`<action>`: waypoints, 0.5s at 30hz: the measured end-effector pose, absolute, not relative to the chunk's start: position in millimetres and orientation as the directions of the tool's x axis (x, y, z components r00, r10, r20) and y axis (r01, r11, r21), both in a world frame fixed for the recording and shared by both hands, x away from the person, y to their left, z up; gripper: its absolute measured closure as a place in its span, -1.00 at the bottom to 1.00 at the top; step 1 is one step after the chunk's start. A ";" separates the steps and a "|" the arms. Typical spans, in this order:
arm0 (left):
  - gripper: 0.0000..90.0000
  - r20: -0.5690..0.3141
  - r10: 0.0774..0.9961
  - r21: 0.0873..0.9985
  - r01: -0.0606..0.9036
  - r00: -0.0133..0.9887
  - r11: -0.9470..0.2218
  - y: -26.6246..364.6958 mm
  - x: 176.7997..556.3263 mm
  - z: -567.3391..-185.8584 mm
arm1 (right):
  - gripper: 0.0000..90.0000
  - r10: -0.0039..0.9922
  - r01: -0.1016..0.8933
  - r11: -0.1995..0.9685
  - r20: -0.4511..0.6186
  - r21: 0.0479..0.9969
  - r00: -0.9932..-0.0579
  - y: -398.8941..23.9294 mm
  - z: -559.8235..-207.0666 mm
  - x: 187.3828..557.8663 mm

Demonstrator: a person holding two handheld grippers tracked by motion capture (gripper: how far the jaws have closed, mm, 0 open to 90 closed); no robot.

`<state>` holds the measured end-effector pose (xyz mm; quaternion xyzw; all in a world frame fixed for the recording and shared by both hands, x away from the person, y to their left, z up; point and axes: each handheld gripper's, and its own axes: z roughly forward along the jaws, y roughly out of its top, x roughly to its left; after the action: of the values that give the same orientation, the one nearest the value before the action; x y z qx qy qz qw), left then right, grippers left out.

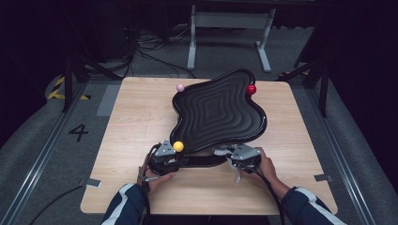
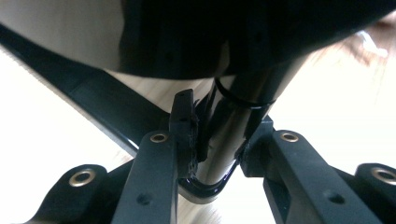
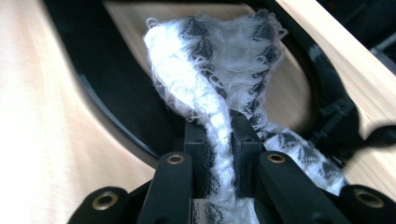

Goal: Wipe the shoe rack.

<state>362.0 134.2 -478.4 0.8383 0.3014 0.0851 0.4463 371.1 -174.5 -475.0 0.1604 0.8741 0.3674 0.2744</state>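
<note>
Wooden table (image 1: 141, 117) bears tilted black tray (image 1: 220, 112); cloth (image 3: 210, 93) hides its rim.

Glossy black tray (image 1: 220, 112) with ridged concentric rings; white cloth (image 3: 210, 88) with grey-black pattern; yellow ball (image 1: 178, 146), pink ball (image 1: 180, 87), red ball (image 1: 251, 89).

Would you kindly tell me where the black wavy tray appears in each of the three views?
High view: the black tray sits at the middle of the table.
Left gripper view: its dark underside spans the top, with a glossy part clamped between the jaws.
Right gripper view: its black rim curves behind the patterned cloth.
Shared landmark: the light wooden table.
</note>
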 end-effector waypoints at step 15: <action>0.60 -0.134 0.564 0.790 0.432 0.815 -0.436 125.4 361.1 -478.0 | 0.79 0.526 0.108 0.693 -0.398 0.713 -0.751 -192.7 -474.7 387.5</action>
<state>361.1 125.4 -478.0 0.8439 0.2951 0.0752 0.4418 387.5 -192.7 -474.7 0.1824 0.8691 0.3467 0.3020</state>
